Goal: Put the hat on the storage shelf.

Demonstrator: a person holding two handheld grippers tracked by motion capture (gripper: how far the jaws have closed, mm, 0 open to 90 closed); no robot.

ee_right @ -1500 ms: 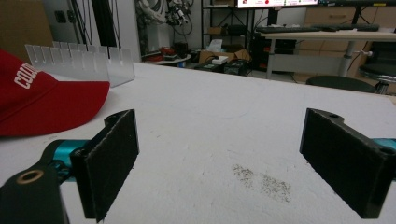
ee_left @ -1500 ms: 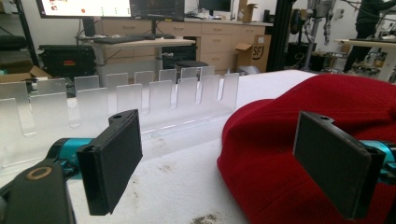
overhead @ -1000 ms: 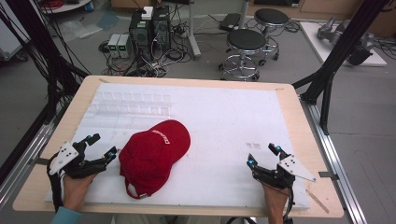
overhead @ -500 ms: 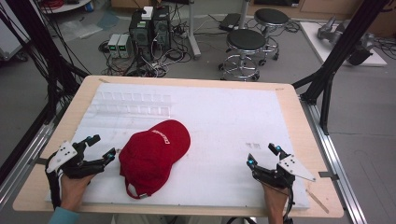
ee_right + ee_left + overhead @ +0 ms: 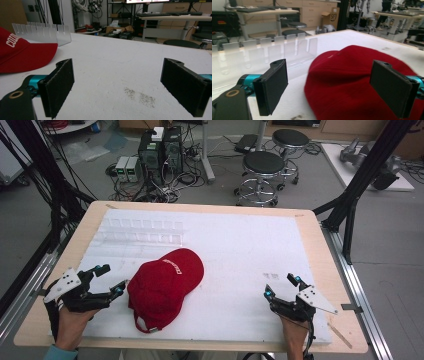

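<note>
A red baseball cap (image 5: 165,282) with white lettering lies on the white sheet, a little left of centre. My left gripper (image 5: 111,279) is open at the front left, its jaws pointing at the cap's left side and nearly touching it. In the left gripper view the cap (image 5: 352,82) bulks large between and beyond the two black pads (image 5: 272,87), which hold nothing. My right gripper (image 5: 281,285) is open near the front right, well away from the cap. Its view shows the cap's brim (image 5: 25,56) at far left.
A clear acrylic slotted rack (image 5: 140,232) stands on the white sheet (image 5: 250,250) behind the cap, at the back left. A faint dark smudge (image 5: 140,96) marks the sheet ahead of the right gripper. Stools and computer boxes stand on the floor beyond the table.
My left gripper has edged a little to the right, closer to the cap. The cap and the right gripper stay where they were.
</note>
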